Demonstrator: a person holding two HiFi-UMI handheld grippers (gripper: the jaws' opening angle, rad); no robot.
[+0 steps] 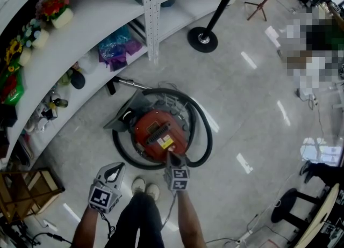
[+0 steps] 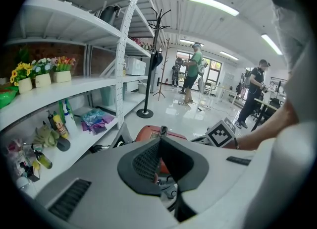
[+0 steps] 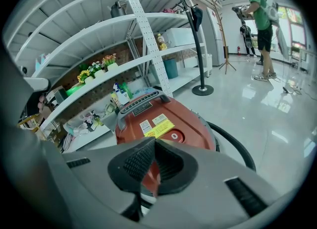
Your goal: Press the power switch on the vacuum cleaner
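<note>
Vacuum cleaner [image 1: 160, 134] on floor [image 1: 252, 118] beside shelf [image 1: 102, 24]; right claw [image 1: 170, 157], closed and empty, aims at what may be the switch [image 3: 174, 135], tips together for pressing; left claw [image 1: 113, 172] closed, idle.

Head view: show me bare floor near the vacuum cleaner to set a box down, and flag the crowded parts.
Bare floor lies right of the hose, and between the vacuum cleaner and the coat stand base. Crowded: the gap toward the shelf at the left, and by the person's shoes.
</note>
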